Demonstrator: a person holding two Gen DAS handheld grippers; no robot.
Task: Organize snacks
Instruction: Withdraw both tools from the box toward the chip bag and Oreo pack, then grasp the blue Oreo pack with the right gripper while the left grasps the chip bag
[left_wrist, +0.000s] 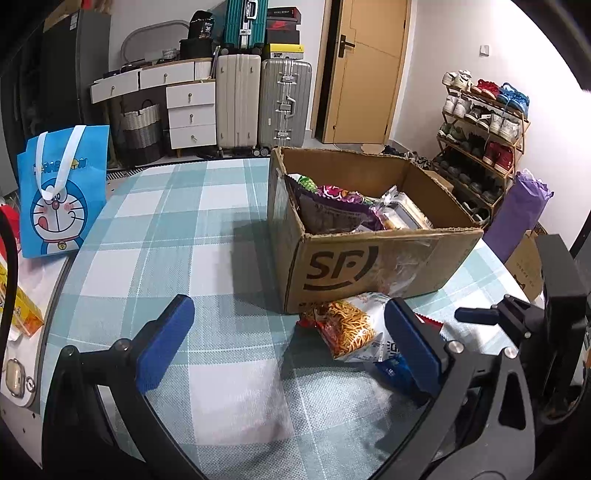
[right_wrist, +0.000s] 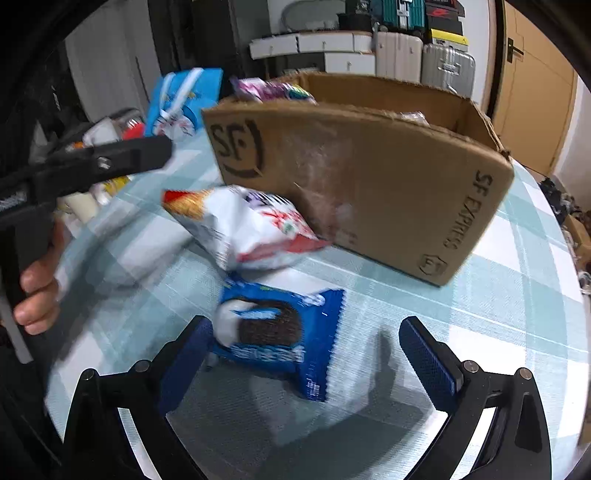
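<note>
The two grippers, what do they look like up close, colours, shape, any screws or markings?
Both match: the left gripper and right gripper have curved black frame arms ending in flat rectangular fingers faced with blue textured pads. Round silver pivot bolts sit at the finger joints. No lettering shows on them. In the right wrist view, a bare hand grips the left gripper's black handle; no sleeve is visible.

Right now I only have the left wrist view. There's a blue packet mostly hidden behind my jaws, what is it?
Observer: The right wrist view shows the blue cookie packet whole, flat on the tablecloth, with a dark sandwich cookie pictured on it.
Operator: Is the right gripper holding it?
Observer: No. The right gripper is open, jaws either side of the packet.
Operator: Anything printed on the box's far side?
Observer: Yes, the cardboard box reads "SF EXPRESS" down that end.
</note>
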